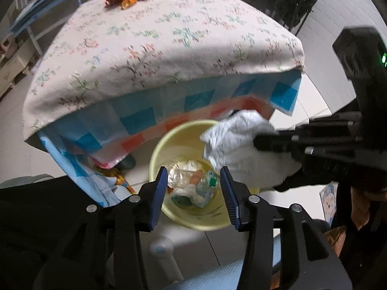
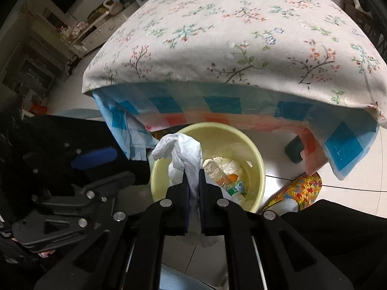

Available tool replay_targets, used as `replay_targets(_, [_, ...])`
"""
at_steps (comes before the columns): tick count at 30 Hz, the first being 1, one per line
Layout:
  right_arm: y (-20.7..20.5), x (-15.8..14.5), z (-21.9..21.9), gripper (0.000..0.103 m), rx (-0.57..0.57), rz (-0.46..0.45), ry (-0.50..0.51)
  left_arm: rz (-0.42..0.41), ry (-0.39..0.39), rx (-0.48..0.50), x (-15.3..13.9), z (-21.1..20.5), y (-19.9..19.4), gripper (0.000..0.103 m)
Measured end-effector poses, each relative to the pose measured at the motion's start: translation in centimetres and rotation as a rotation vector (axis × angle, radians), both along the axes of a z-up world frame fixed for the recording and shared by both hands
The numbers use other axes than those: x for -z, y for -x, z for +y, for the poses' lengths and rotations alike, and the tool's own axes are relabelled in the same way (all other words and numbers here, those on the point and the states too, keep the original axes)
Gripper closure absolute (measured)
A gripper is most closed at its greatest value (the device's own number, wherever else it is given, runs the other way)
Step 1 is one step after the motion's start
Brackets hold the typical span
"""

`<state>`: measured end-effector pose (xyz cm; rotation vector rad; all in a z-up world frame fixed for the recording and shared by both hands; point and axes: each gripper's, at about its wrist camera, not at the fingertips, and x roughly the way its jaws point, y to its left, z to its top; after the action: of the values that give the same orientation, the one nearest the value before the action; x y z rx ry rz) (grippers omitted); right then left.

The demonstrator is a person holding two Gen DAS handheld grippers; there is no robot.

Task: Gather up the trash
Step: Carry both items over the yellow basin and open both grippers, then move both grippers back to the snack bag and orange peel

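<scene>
Right wrist view shows the right gripper (image 2: pixel 192 181) clamped on a tissue (image 2: pixel 180 153) above the bin (image 2: pixel 256 159), while the left gripper (image 1: pixel 193 177) hangs with jaws apart.

Floral tablecloth (image 2: pixel 241 36) over blue-and-orange checked cloth (image 2: pixel 217 111), white tiled floor (image 1: pixel 321 101), black folding chair (image 1: pixel 287 0)

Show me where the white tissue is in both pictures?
Left wrist: the tissue is right of centre, over the bin's right rim, held by the right gripper coming in from the right.
Right wrist: the tissue is at centre, pinched between the right gripper's fingers, over the bin's left rim.
Shared landmark: the yellow bin under the table edge.
</scene>
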<state>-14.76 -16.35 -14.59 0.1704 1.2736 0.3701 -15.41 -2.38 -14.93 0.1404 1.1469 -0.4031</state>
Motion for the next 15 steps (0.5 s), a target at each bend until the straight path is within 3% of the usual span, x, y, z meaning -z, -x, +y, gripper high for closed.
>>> replay_targets(2, [0.1, 0.1, 0.3, 0.092, -0.008, 0.007, 0.001, -0.026, 0.001, -0.017, -0.4, 0.2, -0.1, 0.054])
replay_targets(7, [0.3, 0.1, 0.8, 0.065, -0.025, 0.007, 0.007, -0.085, -0.008, -0.057, -1.3, 0.6, -0.2, 0.050])
replay_targets(15, [0.1, -0.3, 0.7, 0.052, -0.012, -0.014, -0.004, -0.178, -0.009, -0.119, -2.6, 1.4, -0.4, 0.040])
